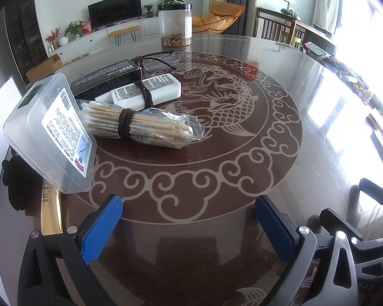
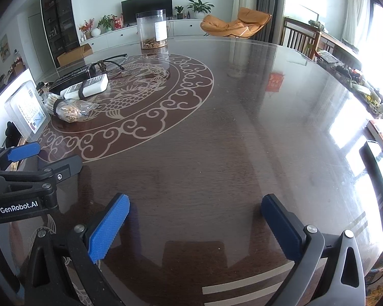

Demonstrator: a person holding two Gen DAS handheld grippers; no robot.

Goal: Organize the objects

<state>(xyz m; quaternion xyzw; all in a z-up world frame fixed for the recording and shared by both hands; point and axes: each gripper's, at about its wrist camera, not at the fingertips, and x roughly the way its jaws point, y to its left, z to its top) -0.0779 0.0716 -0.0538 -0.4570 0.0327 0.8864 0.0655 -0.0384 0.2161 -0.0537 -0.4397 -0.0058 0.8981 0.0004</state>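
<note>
Crinkly film on the cotton swab bundle [image 1: 140,125]: light, slippery; grip at its cord wrap. Left gripper [image 1: 189,229] and right gripper [image 2: 195,229] both gape, empty.

Cotton swab bundle [image 1: 140,125] lying flat, white box [image 1: 145,90] behind, clear case [image 1: 51,135] tilted

Daylight floods in from the windows [image 1: 355,20] on my right, blown out to plain white. It throws bright glare patches over the glossy surface [image 2: 242,127], which mirrors the room. The left side sits dimmer. Both views stay sharp in the middle, bend hard toward the edges, and darken to black corners.
</note>
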